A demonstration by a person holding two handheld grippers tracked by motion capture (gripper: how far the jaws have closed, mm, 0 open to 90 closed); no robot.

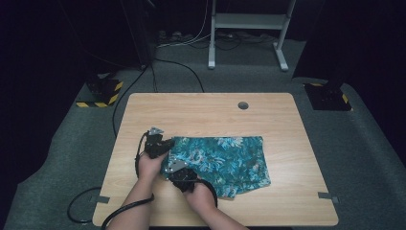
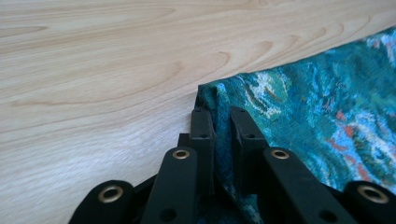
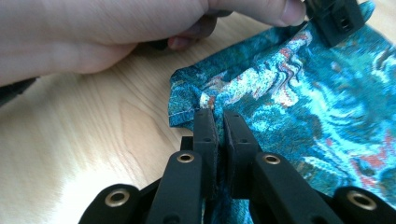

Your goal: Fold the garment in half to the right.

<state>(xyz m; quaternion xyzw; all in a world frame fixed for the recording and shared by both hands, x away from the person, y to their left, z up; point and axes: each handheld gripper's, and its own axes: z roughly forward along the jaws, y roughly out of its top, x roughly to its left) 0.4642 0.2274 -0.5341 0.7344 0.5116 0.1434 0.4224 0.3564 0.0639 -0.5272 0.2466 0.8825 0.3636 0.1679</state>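
Both the left gripper (image 2: 223,122) and the right gripper (image 3: 218,122) have their jaws pinched on the left edge of the teal cloth (image 1: 225,160) lying on the table (image 1: 201,108), so gripping is done and folding remains.

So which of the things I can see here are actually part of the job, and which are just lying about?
Part of the job:
- teal patterned cloth, lying flat on the table
- left tool, shut on the cloth's edge
- right tool, shut on the same edge, nearer the person

Just lying about:
- white metal stand on the floor beyond the table
- tape strips on the table's near edge
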